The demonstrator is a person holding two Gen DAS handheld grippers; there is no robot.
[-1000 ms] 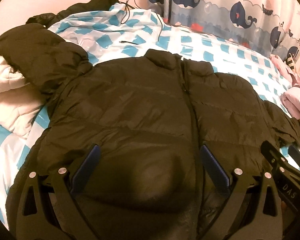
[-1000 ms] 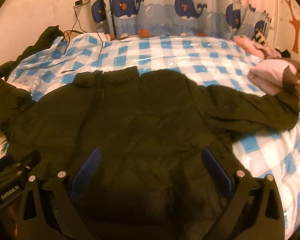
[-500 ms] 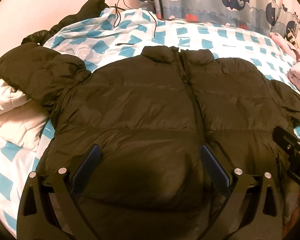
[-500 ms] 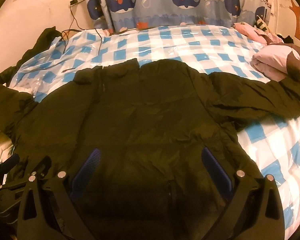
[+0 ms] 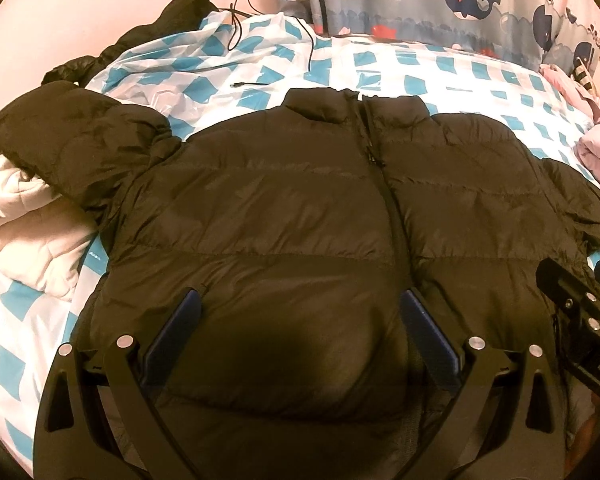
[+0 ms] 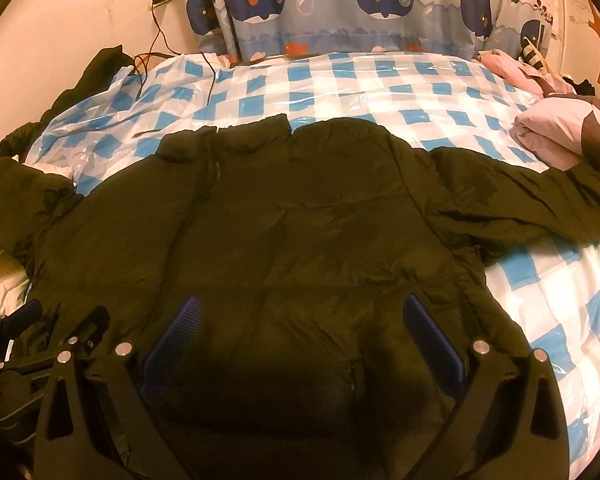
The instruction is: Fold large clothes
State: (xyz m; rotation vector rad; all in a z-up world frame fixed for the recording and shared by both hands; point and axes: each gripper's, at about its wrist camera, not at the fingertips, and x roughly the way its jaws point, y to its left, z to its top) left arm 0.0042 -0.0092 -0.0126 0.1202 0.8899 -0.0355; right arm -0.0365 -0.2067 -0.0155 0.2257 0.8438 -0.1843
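Jacket [image 5: 300,208] is laid flat across the bed [image 6: 380,80], collar toward the far edge, hem nearest both tongs. Left tongs [image 5: 300,336] and right tongs [image 6: 300,336] are spread, nothing gripped, above the hem.

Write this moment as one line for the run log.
phase: before first fold | jacket: spread flat on bed, zipped, sleeves out | left gripper: open, over hem | right gripper: open, over hem
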